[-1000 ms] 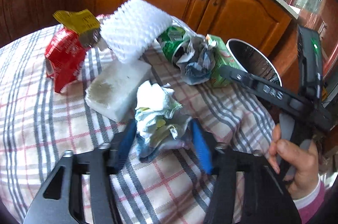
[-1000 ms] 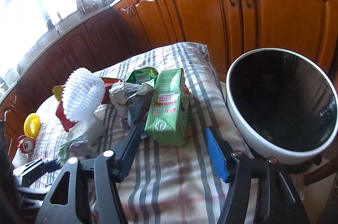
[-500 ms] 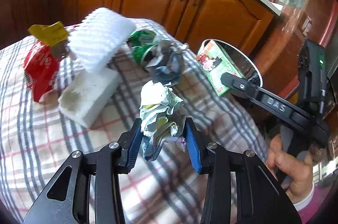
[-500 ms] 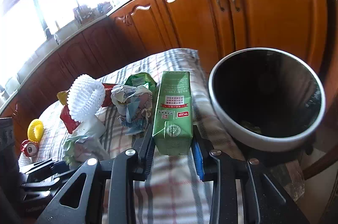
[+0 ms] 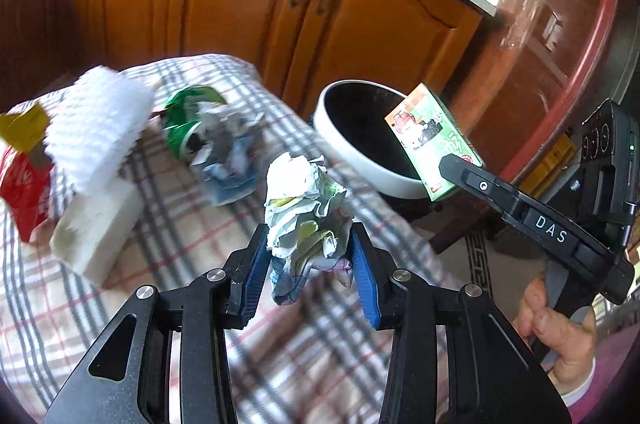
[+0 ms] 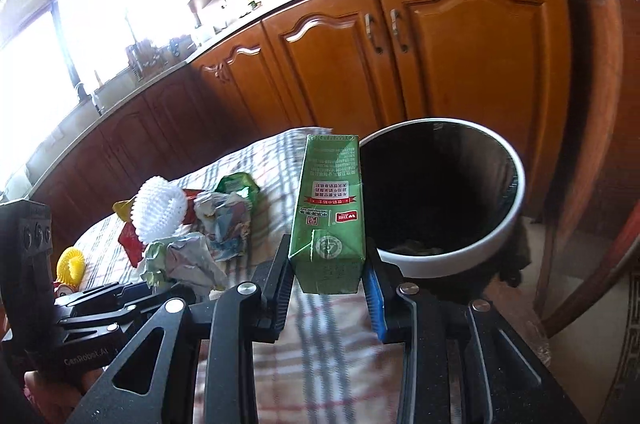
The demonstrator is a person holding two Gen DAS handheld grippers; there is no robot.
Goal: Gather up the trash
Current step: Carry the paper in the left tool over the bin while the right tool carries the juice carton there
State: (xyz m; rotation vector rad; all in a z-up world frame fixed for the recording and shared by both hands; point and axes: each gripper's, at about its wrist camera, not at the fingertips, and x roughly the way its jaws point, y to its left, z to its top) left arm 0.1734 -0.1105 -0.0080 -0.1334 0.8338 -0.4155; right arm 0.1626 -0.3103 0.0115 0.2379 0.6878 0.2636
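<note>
Both of my grippers are loaded. My left gripper (image 5: 310, 264) has its fingers clenched on a crumpled paper wad (image 5: 306, 208), held up off the plaid-covered worktop (image 5: 192, 236) near its right edge. My right gripper (image 6: 329, 290) grasps a green carton (image 6: 330, 216) upright, just beside the rim of the white bin (image 6: 460, 248) standing past that edge. More wrappers (image 5: 228, 148) and white foam (image 5: 96, 224) lie toward the worktop's far left.

Crumpled paper wad (image 5: 306, 202), glossy printed carton (image 6: 330, 214), woven checked cloth (image 5: 192, 224), varnished wood cabinets (image 6: 472, 60)
</note>
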